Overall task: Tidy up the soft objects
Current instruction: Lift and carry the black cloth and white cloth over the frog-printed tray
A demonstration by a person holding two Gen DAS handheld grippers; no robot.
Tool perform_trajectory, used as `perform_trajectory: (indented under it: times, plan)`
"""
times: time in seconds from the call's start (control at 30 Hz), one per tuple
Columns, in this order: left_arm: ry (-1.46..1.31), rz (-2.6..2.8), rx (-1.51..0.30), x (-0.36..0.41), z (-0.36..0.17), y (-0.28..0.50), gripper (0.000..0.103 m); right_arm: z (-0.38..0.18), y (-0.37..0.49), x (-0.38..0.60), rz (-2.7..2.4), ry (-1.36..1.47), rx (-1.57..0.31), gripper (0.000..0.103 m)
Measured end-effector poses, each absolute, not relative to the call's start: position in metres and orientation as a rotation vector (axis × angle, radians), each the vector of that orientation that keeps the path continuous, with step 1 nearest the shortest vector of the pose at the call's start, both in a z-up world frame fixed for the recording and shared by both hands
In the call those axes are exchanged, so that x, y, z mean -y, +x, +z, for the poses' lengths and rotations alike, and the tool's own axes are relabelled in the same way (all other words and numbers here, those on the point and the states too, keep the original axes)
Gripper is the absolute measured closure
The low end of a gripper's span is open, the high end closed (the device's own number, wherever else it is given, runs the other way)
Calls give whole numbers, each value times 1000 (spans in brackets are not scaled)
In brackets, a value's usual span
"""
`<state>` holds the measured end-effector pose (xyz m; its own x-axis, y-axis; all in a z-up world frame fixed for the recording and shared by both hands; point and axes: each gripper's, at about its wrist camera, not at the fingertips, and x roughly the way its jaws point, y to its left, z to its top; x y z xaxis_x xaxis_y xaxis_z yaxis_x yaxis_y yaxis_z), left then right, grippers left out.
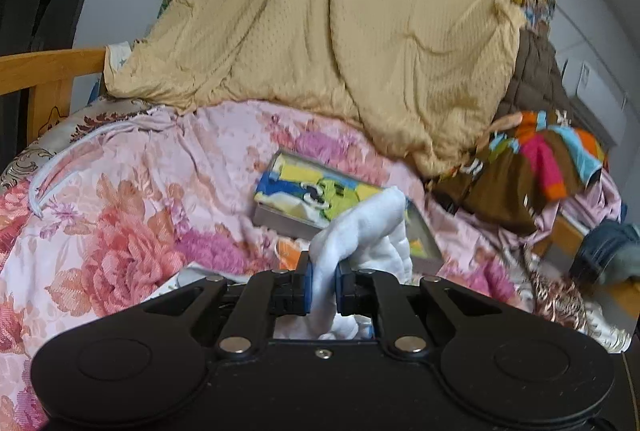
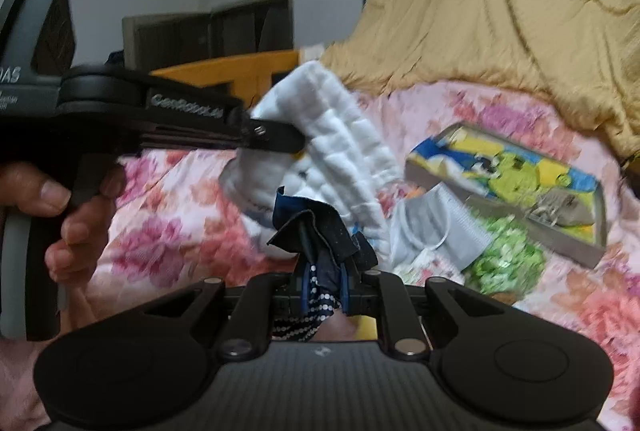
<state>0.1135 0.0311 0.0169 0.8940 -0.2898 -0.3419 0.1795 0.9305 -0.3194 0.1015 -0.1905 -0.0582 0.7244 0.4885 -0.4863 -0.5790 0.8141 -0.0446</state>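
Observation:
My left gripper (image 1: 323, 285) is shut on a white quilted cloth (image 1: 368, 231) and holds it above the floral bedspread (image 1: 120, 231). The right wrist view shows that gripper (image 2: 298, 143) from the side with the white cloth (image 2: 340, 127) hanging from it. My right gripper (image 2: 325, 285) is shut on a dark navy dotted cloth (image 2: 316, 227), just below the white cloth. A grey shallow box (image 1: 288, 221) with a colourful cartoon fabric (image 1: 316, 189) lies on the bed; it also shows in the right wrist view (image 2: 560, 243).
A tan quilt (image 1: 340, 31) is heaped at the back. A brown multicoloured garment (image 1: 532, 167) and jeans (image 1: 608, 251) lie at right. A grey face mask (image 2: 436, 227) and a green fluffy item (image 2: 508, 259) lie beside the box. A wooden bed frame (image 1: 44, 71) stands at left.

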Motion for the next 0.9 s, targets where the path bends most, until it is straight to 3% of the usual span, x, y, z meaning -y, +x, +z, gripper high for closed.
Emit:
perform_trajectory:
  times: [0.53,0.9]
  plan:
    - [-293,-258,-261,-33,32,102,92,-32,114,234,454,-48,-365,87]
    - [-352,-237,-278,-9,38,177,92,-16,169,255,367,-18,-264,86]
